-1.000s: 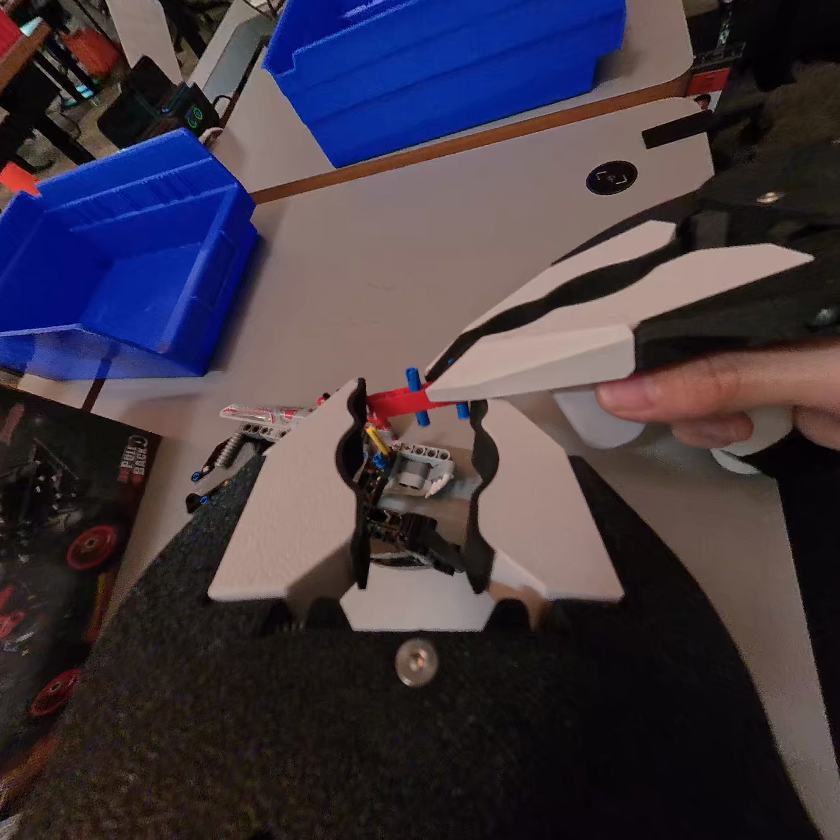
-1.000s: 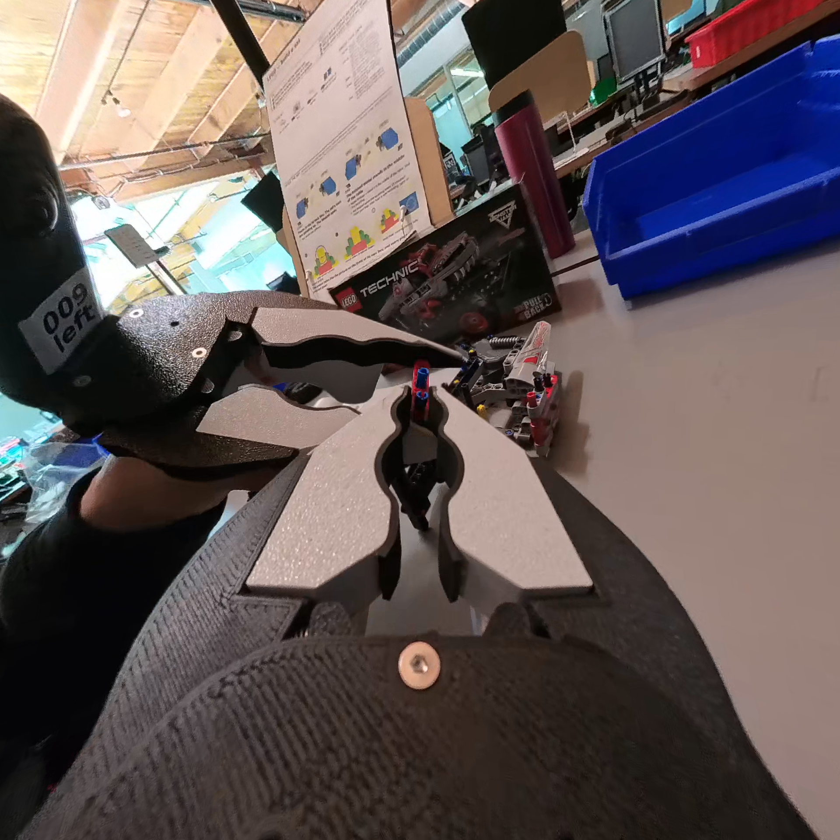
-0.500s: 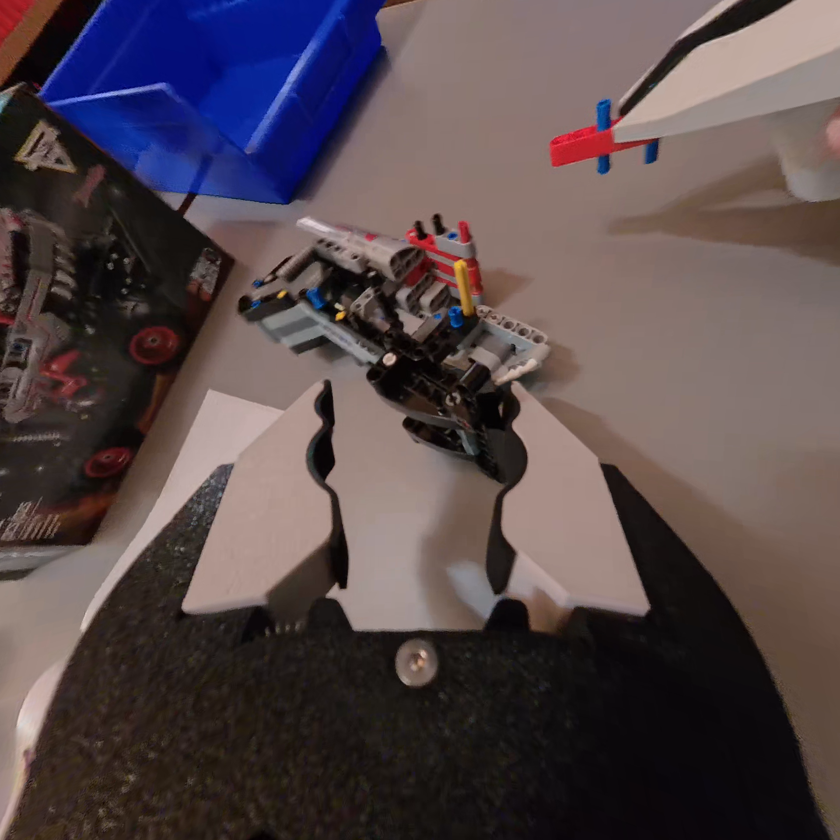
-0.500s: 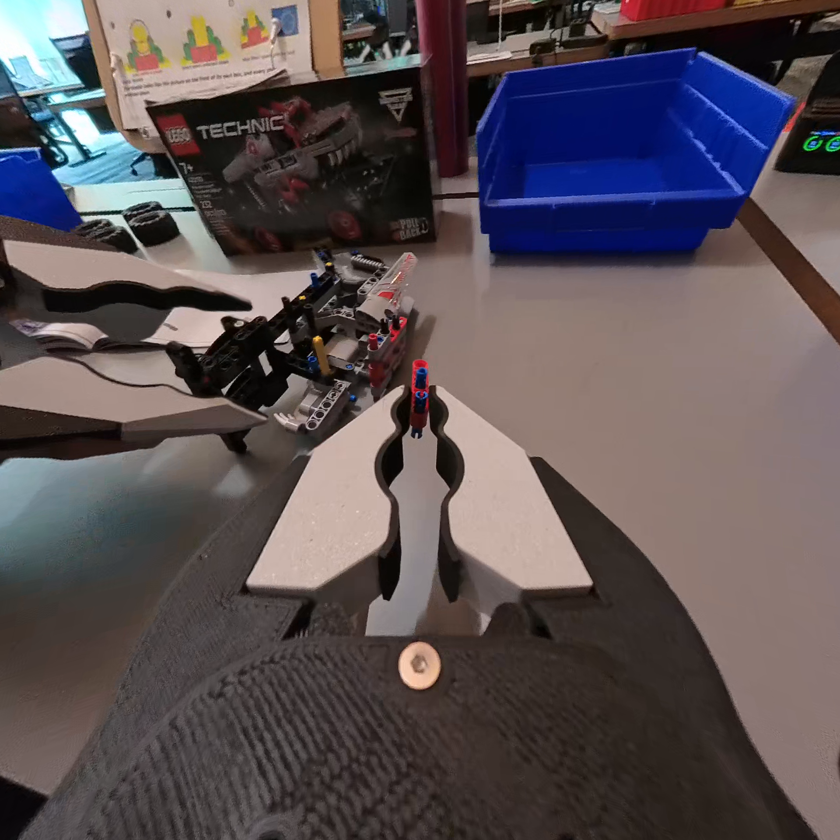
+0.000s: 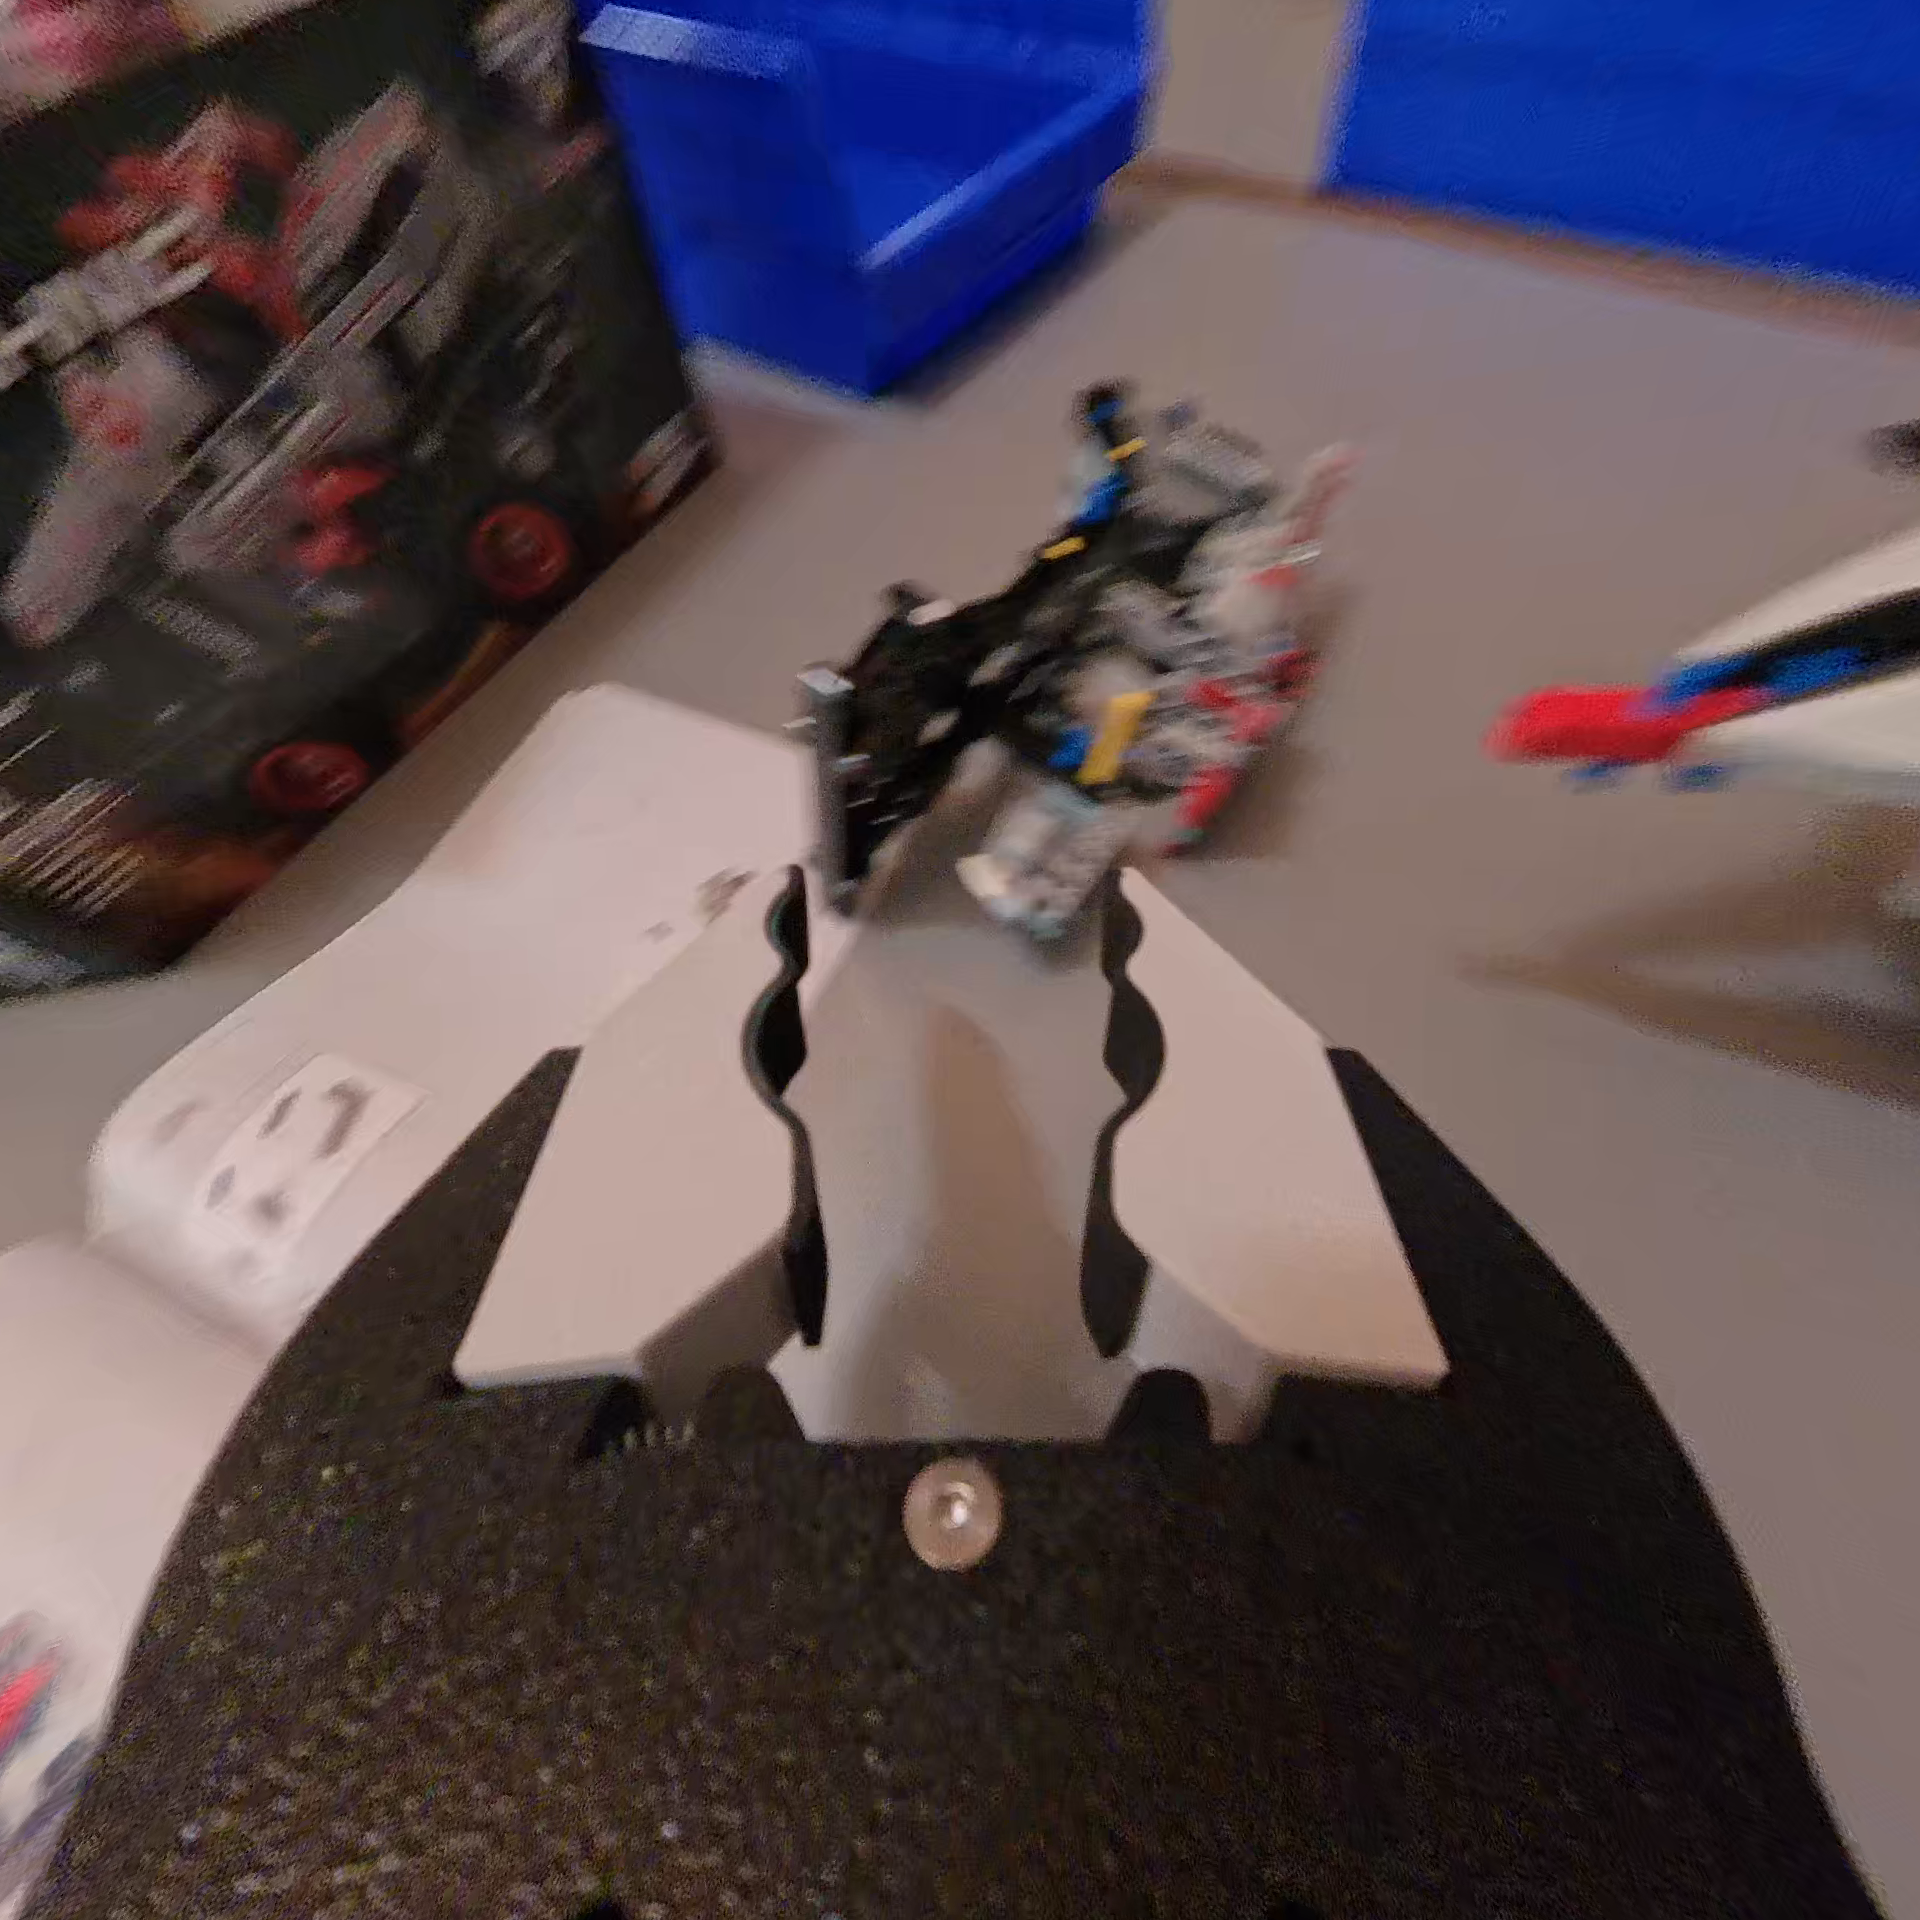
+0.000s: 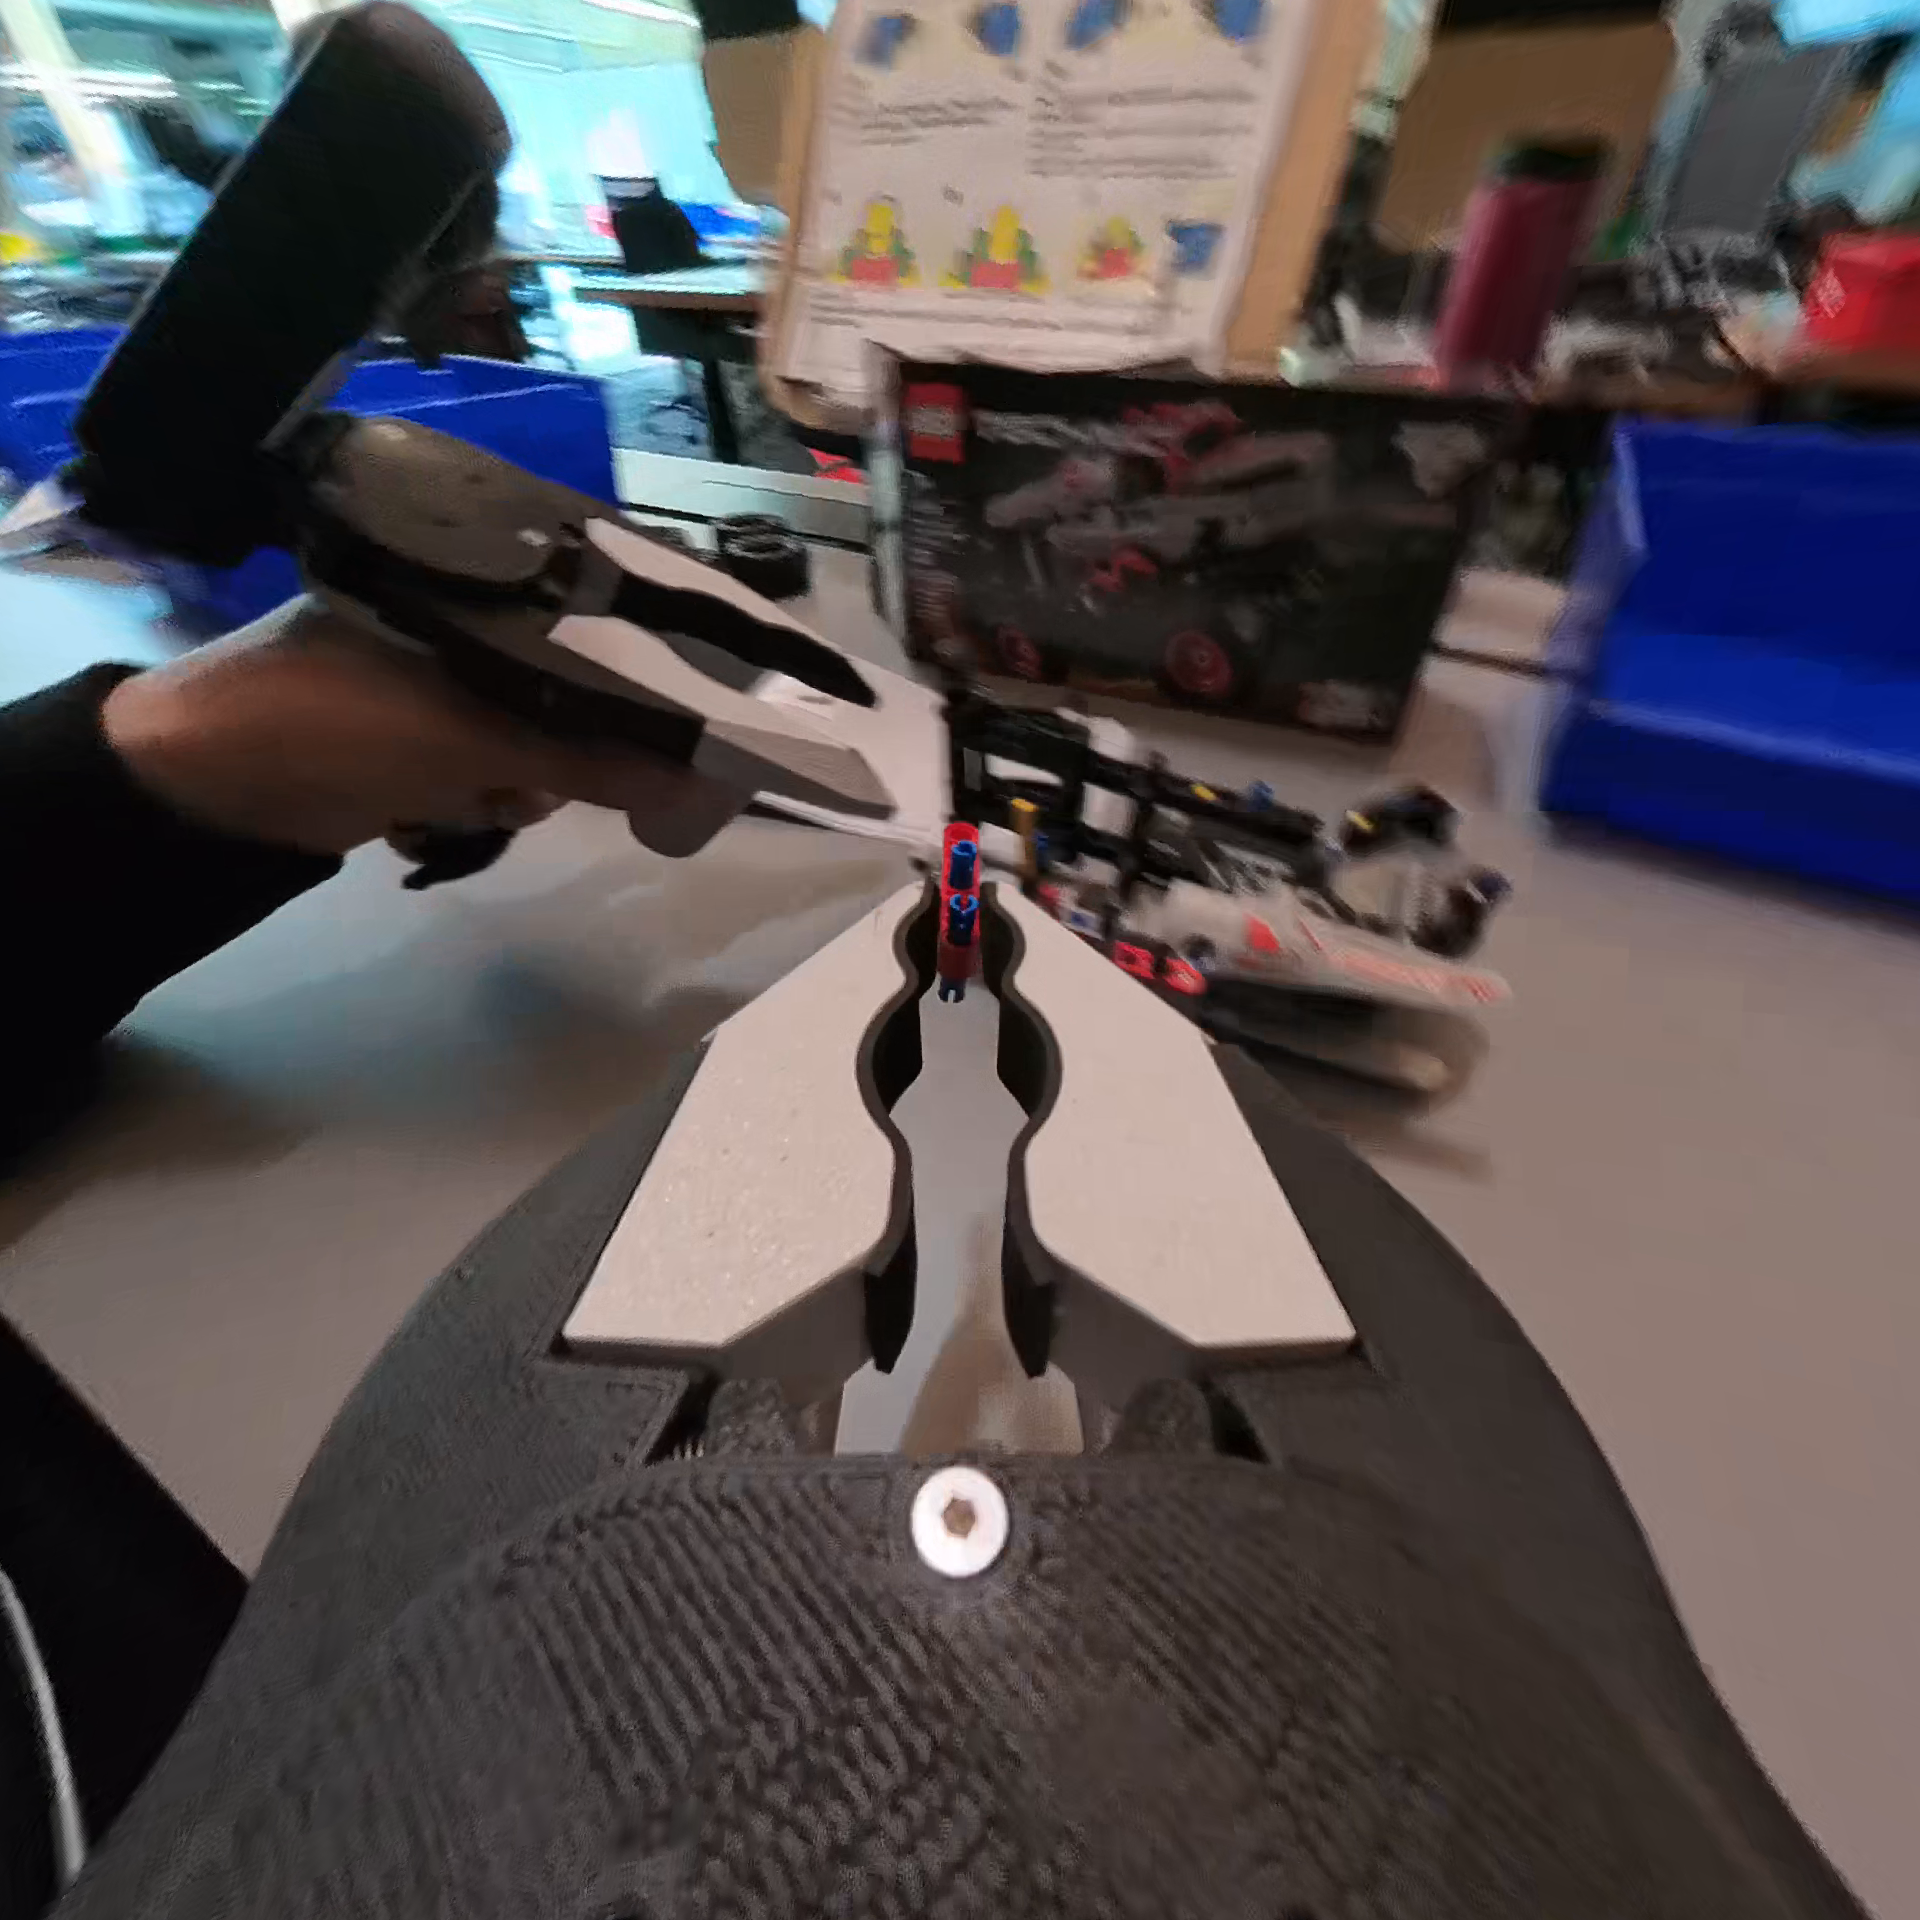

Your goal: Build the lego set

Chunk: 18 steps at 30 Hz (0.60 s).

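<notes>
Left gripper [image 5: 954, 904] spread wide, nothing between the fingers, hovering just short of the half-built model [image 5: 1081, 686] at frame centre. Right gripper [image 6: 958, 904] clamped on a red piece [image 6: 958, 914] carrying two blue pins, dead centre of its own view.

Seen only from the left wrist: an open white booklet [image 5: 499, 966] at lower left, under the left finger. Seen only from the right wrist: a hand [image 6: 312, 748] gripping the left tool at middle left, a poster [image 6: 1029, 177] propped behind the box, a maroon bottle [image 6: 1507, 260] at upper right, black tyres [image 6: 764, 545] on the grey table [image 6: 1558, 1299].

Count: one model, one set box [image 5: 260, 468], two blue bins [image 5: 873, 177] across the top of the left view, one red piece.

Compared with half a second ago: both views blurrier, model swung nearer upright in the left view, box now looming larger at upper left, red piece lower at the right edge.
</notes>
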{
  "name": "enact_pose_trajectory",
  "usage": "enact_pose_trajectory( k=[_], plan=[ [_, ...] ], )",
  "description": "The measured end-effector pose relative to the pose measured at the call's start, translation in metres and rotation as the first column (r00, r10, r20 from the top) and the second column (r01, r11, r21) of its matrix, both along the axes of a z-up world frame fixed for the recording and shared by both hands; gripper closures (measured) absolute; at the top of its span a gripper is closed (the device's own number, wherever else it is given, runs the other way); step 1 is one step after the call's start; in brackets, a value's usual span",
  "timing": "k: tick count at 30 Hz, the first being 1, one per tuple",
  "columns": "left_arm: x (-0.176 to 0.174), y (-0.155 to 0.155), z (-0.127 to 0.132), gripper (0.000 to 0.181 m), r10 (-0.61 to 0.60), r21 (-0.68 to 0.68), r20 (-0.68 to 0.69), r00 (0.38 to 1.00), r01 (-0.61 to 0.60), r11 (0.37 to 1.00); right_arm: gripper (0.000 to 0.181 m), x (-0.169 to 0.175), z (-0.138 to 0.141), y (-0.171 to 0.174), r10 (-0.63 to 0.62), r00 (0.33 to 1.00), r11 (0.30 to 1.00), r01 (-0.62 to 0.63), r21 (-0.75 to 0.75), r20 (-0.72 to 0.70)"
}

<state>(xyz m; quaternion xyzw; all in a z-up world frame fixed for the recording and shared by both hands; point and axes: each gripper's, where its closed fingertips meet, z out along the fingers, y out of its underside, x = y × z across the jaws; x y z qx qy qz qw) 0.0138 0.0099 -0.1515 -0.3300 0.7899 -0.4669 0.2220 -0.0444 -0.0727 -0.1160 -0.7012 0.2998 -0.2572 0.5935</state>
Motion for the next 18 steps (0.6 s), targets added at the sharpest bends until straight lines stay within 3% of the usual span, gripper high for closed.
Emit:
enact_pose_trajectory(
  k=[3,6,9,12,15,18],
  plan=[
    [-0.058,-0.025,0.016,0.144,-0.346,-0.097,0.085,0.934,0.354,0.930,0.175,-0.012,-0.006,0.024,0.131,0.989,0.982,-0.119,-0.145,0.075],
    [-0.085,-0.027,0.016,0.147,-0.500,-0.093,0.078,0.862,0.506,0.857,0.175,-0.026,-0.018,0.043,0.342,0.939,0.917,-0.328,-0.227,0.028],
    [-0.082,-0.020,0.011,0.153,-0.512,-0.024,0.058,0.857,0.514,0.857,0.175,-0.028,-0.016,0.053,0.449,0.893,0.873,-0.436,-0.218,0.013],
    [-0.074,-0.015,0.009,0.154,-0.477,0.009,0.036,0.878,0.477,0.879,0.175,-0.019,-0.019,0.056,0.436,0.899,0.879,-0.435,-0.196,-0.040],
    [-0.061,-0.007,0.009,0.162,-0.346,-0.039,-0.009,0.938,0.345,0.938,0.175,0.005,-0.023,0.047,0.262,0.962,0.949,-0.271,-0.164,-0.072],
    [-0.064,-0.014,0.003,0.160,-0.306,-0.259,-0.216,0.927,0.248,0.934,0.175,0.011,-0.018,0.045,0.168,0.985,0.974,-0.163,-0.155,0.024]
  ],
)
